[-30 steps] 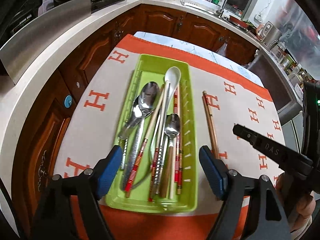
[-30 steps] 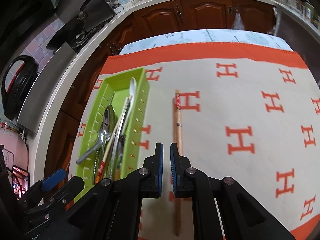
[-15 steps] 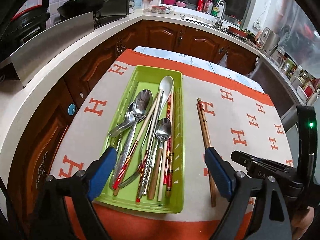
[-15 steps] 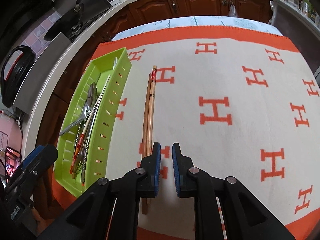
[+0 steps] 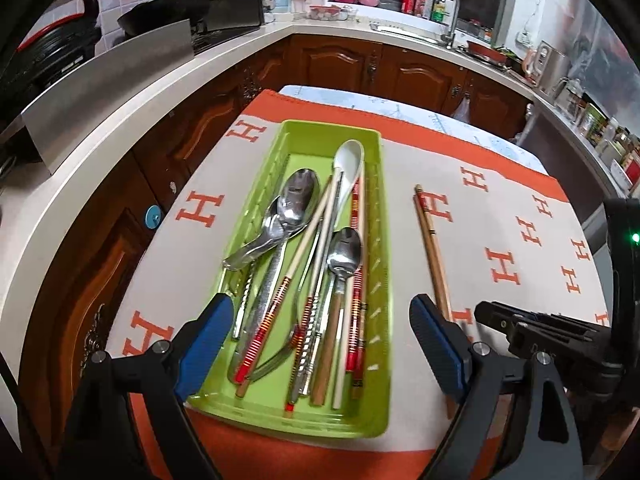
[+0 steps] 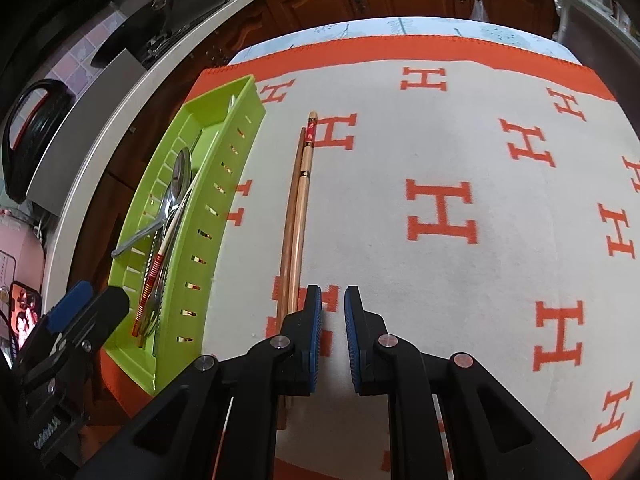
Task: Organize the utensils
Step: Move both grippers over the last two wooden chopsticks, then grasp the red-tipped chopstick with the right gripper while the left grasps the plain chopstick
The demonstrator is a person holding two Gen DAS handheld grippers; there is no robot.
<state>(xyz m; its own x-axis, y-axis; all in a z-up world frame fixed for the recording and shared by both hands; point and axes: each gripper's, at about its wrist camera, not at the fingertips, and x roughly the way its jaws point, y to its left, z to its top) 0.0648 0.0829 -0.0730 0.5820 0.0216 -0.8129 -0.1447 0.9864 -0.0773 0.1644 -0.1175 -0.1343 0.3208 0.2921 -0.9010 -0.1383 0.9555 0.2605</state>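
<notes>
Right wrist view: chopsticks [image 6: 295,216] lie on the counter's cloth beside the green tray [image 6: 224,184]; light, stiff, slippery, best pinched together mid-length; right gripper [image 6: 333,304] jaws slightly apart, empty; left gripper [image 5: 320,320] jaws wide

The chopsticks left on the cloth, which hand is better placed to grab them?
Right. Its tongs hover just beside the chopsticks, nothing between them. The left tongs straddle the green tray.

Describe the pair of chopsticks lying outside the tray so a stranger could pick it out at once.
Find the cream cloth with orange H letters, then the green tray of cutlery on its left side. Just to the right of that tray, on bare cloth, lies a pair of plain wooden chopsticks. Unlike the striped chopsticks in the tray, these have red ends and lie outside it.
</notes>
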